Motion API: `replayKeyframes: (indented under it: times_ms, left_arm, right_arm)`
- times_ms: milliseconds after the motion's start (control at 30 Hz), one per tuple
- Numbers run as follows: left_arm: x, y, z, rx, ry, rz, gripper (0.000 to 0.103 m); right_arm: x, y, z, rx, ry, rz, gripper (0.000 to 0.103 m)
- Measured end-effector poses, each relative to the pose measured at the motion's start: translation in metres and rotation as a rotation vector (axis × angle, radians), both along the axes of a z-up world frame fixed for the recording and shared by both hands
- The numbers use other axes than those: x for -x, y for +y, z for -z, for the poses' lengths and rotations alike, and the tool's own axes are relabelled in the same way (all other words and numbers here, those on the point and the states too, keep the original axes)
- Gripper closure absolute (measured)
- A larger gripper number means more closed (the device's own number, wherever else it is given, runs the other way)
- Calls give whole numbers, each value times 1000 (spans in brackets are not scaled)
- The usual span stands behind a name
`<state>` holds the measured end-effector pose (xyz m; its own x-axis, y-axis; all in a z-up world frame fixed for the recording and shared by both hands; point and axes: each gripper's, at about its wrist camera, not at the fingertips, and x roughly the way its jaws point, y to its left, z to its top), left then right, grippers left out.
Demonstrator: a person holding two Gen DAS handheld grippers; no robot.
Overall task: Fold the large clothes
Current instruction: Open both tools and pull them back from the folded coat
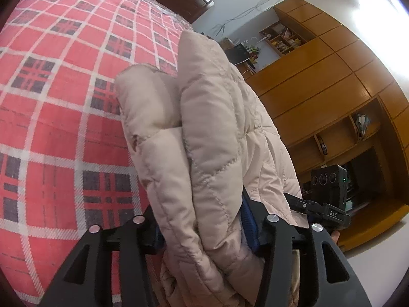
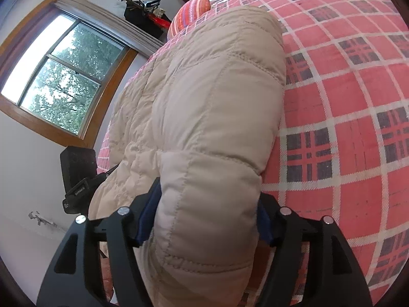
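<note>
Jacket [image 2: 204, 117], one beige quilted piece, bunched over the bed [image 2: 358, 81] and pinched by two claws.
Left claw [image 1: 204, 232] is clamped on a thick fold of the jacket, blue pads pressed into the cloth; right claw [image 2: 204, 220] grips another padded fold likewise. One red plaid blanket [image 1: 51, 102] covers the bed, one striped pillow [image 2: 191, 12] lies beyond the jacket.

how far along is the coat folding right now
Done: the beige quilted padded coat is already doubled into thick layers. In hand: the left gripper and right gripper each clamp a bunched edge above the red plaid bedspread. Left: laying it down flat and finishing the fold.
</note>
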<state>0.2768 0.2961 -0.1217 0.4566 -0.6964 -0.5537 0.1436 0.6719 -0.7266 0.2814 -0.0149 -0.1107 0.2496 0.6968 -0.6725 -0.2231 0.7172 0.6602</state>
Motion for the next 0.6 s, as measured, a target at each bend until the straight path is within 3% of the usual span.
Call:
replayKeyframes:
  times_ms: [167, 300, 467, 600]
  left_arm:
    - [7, 11, -11, -58, 1, -49, 28]
    - [20, 20, -22, -77, 5, -77, 24]
    - [47, 27, -42, -177, -34, -130, 20]
    - [75, 27, -54, -276, -19, -179, 18]
  right_arm:
    - [4, 2, -16, 56, -29, 17, 25]
    - [15, 3, -29, 98, -61, 20, 16]
    - [40, -5, -48, 105, -103, 23, 14]
    - [63, -9, -61, 160, -130, 34, 12]
